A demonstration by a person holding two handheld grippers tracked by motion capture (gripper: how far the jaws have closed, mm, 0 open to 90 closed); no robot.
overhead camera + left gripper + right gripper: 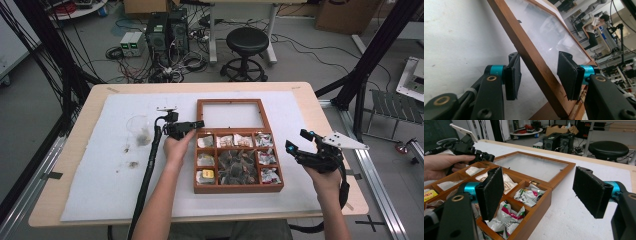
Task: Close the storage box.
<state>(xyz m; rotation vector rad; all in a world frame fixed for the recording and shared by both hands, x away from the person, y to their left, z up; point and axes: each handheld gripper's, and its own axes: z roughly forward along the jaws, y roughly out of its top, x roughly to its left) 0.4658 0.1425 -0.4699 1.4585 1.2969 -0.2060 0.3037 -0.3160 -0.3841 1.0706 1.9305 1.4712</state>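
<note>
A lab: computer towers [167, 30], tangled floor cables [150, 70], black rig frames [380, 45].

Left gripper [192, 125]: forearm extended forward, jaws partly apart, pads clear of contact. Right gripper [298, 141]: held off to the side, jaws wide apart, nothing between them.

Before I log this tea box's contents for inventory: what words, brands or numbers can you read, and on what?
None can be read.
Packets in the wooden box: print too blurred.
Yellow packet: too small.
Cardboard boxes on the floor: no legible marks.
</note>
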